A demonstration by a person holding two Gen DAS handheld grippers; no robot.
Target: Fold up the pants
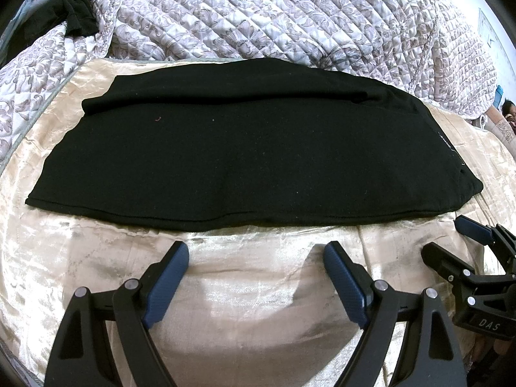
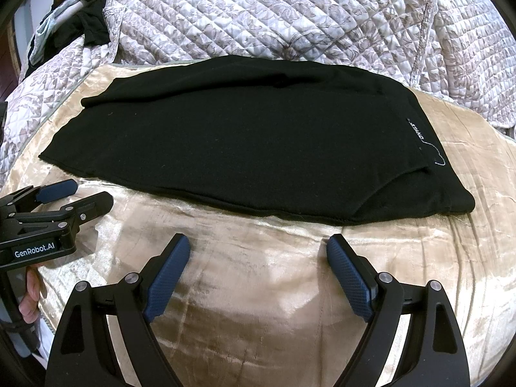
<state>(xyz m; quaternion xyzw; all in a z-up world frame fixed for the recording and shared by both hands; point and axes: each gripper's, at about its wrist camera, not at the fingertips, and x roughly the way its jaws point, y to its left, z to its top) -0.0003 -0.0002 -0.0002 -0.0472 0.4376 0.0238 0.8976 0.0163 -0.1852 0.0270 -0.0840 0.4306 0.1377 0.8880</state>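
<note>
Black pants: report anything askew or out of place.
On the black pants the top layer stops short at the right end, baring a lower layer near the label. Small lint specks. Nothing else.

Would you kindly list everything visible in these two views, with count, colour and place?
pants: one, black, lying flat and folded on the sheet.
label: one, black with white letters, on the pants' right end.
sheet: one, shiny cream, under the pants.
quilt: one, white-grey floral, bunched behind.
dark clothing: black, far left, count unclear.
left tool: open, near edge.
right tool: open, near edge.
hand: holding the left tool.
</note>
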